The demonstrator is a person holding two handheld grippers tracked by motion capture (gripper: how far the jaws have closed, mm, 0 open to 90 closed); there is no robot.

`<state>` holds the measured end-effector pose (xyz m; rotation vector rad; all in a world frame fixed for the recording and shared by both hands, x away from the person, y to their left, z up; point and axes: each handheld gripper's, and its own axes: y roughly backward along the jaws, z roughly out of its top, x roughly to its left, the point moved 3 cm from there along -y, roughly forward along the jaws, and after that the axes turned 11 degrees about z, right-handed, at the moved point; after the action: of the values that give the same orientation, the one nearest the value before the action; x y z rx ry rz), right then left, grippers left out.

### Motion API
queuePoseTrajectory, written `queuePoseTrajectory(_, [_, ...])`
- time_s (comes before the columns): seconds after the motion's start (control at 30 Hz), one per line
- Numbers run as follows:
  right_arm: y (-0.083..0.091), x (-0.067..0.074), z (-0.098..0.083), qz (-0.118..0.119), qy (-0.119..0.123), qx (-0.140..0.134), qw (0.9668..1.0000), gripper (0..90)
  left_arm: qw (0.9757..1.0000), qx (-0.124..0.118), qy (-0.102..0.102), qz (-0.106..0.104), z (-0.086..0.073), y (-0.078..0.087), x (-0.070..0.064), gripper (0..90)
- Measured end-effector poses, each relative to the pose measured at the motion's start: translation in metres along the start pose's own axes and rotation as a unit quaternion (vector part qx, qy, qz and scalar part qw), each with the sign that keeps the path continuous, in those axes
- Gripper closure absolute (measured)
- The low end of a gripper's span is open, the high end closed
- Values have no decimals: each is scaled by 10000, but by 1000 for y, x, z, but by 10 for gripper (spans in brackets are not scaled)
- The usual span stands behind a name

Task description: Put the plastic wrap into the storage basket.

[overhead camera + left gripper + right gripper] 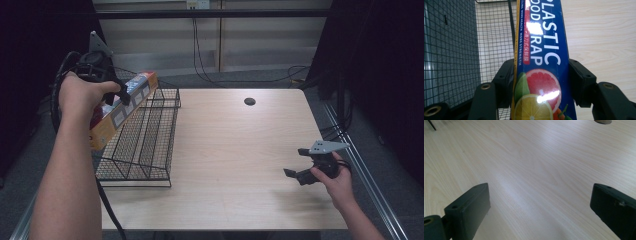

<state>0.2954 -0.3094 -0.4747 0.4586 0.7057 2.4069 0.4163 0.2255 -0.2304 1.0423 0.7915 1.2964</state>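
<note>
The plastic food wrap box (541, 75) is clamped between the jaws of the left gripper (120, 97), held tilted in the air over the left side of the black wire rack (145, 145). The hand (80, 95) covers part of the box, and its lower end is cut off in the left gripper view. The right gripper (300, 165) hovers over the bare wooden table (235, 160), jaws wide apart and holding nothing.

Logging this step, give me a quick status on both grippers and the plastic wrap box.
Left gripper shut on plastic food wrap box, held over wire rack. Right gripper open, low over table. Nothing in the way.
</note>
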Motion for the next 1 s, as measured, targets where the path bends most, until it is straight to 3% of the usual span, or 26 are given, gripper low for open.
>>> queuePoseTrajectory(0.63, [0, 0, 0, 1, 5, 2, 10000, 26, 9994, -25, 280, 213, -6, -12, 17, 444])
queuePoseTrajectory(1.0, [0, 1, 0, 38, -8, 8, 10000, 26, 9982, -105, 463, 367, -9, -11, 29, 445])
